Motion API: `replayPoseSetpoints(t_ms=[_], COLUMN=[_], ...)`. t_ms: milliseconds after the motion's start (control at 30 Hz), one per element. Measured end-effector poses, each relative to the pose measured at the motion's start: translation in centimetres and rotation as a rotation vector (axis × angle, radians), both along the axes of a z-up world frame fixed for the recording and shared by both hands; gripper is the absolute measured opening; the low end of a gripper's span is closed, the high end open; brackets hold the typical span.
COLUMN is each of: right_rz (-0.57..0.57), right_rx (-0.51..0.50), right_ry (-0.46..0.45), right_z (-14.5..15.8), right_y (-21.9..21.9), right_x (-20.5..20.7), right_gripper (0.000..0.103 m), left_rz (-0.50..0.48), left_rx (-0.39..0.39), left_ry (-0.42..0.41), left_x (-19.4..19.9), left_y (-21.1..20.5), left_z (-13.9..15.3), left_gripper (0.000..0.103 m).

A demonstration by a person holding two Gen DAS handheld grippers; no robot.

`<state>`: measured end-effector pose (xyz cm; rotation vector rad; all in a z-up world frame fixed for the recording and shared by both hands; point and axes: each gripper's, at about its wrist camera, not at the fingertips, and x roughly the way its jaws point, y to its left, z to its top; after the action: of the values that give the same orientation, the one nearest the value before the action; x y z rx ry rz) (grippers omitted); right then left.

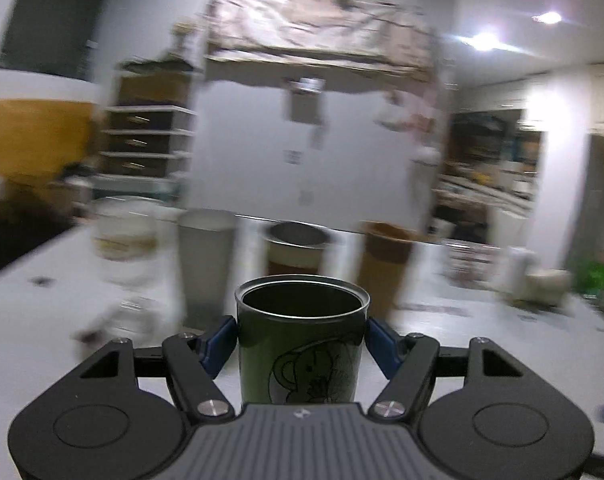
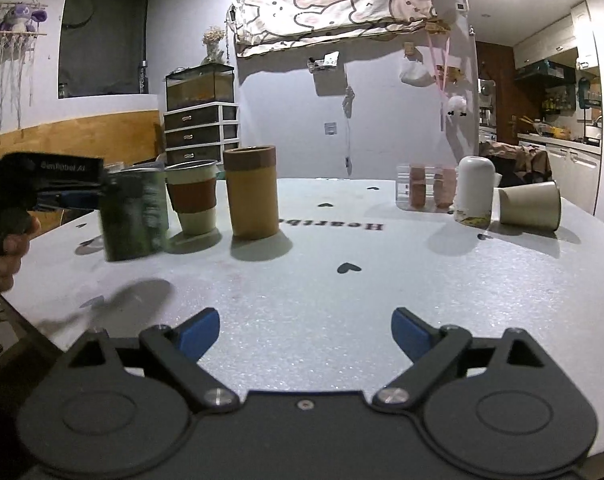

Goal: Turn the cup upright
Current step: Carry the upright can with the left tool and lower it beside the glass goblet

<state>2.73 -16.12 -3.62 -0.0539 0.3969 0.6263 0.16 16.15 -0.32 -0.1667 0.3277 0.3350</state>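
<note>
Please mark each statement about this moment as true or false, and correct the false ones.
1. The left gripper is shut on the green cup. True.
2. The green cup's opening faces down. False: it faces up.
3. The right gripper holds a cup. False: it is open, with only the table between its fingers.
4. The white cup stands mouth down. True.
5. The beige paper cup stands upright. False: it lies on its side.
</note>
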Motion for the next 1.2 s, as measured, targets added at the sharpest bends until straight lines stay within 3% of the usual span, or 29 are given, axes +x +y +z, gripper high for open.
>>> replayPoseSetpoints(t_ms=[267, 500, 700, 867, 1033, 1200], right_rz=[-0.002, -0.004, -0.004, 0.006, 0.031, 0.079], right_rx=[-0.011, -0.018, -0.018, 0.013, 0.051, 0.075], right_ry=[-0.003, -0.002, -0.002, 0.011, -0.009, -0.028], right_z=[0.0, 0.0, -0.1, 0.5, 2.4, 4.2], right_y=[0.2, 0.4, 0.4, 0.6, 1.4, 2.9], right_x=[0.1, 0.1, 0.1, 0.6, 1.4, 2.3], right_gripper=[0.093, 0.093, 0.093, 0.093, 0.095, 0.096], left_rz=[0.251, 0.33, 0.338, 0.379, 0.359, 0.316], left_rx=[0.056, 0.049, 0.055, 0.014, 0.003, 0.063], left_ry=[0.022, 0.022, 0.029, 0.033, 0.031, 0.038], left_x=[-0.8, -1.7, -1.7, -2.4, -4.2, -5.2], left_y=[8.8, 11.7, 11.2, 10.8, 7.8, 4.2], left_z=[-0.7, -1.1, -1.9, -1.4, 0.3, 1.9], left_gripper=[0.071, 0.071, 0.072, 0.095, 0.099, 0.103])
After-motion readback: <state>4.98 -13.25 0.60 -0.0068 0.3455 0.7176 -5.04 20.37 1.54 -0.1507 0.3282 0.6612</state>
